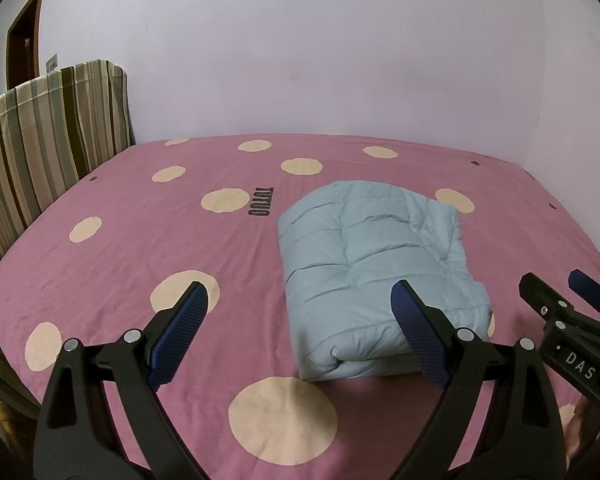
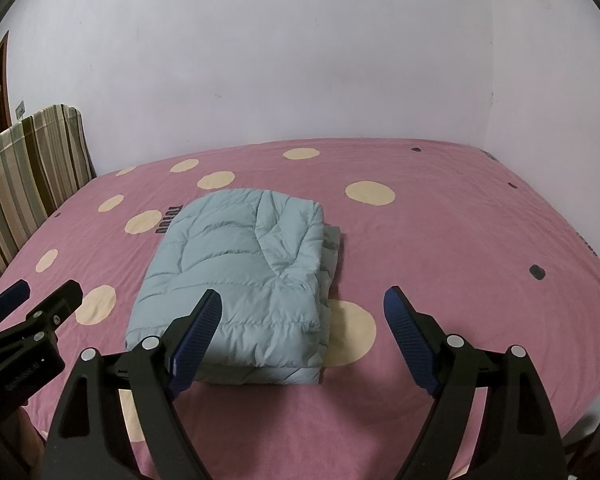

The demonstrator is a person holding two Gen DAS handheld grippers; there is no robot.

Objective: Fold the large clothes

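A light blue puffer jacket [image 1: 376,264] lies folded into a thick rectangle on the pink bed; it also shows in the right wrist view [image 2: 240,276]. My left gripper [image 1: 300,292] is open and empty, held above the bed just in front of the jacket's near left corner. My right gripper [image 2: 302,300] is open and empty, held above the jacket's near right corner. The right gripper shows at the right edge of the left wrist view [image 1: 556,284], and the left gripper shows at the left edge of the right wrist view [image 2: 40,292].
The bed has a pink sheet [image 1: 140,248] with cream dots. A striped headboard cover [image 1: 44,140] stands at the left. A pale wall [image 1: 320,60] runs behind the bed, with a brown door [image 1: 22,36] at the far left.
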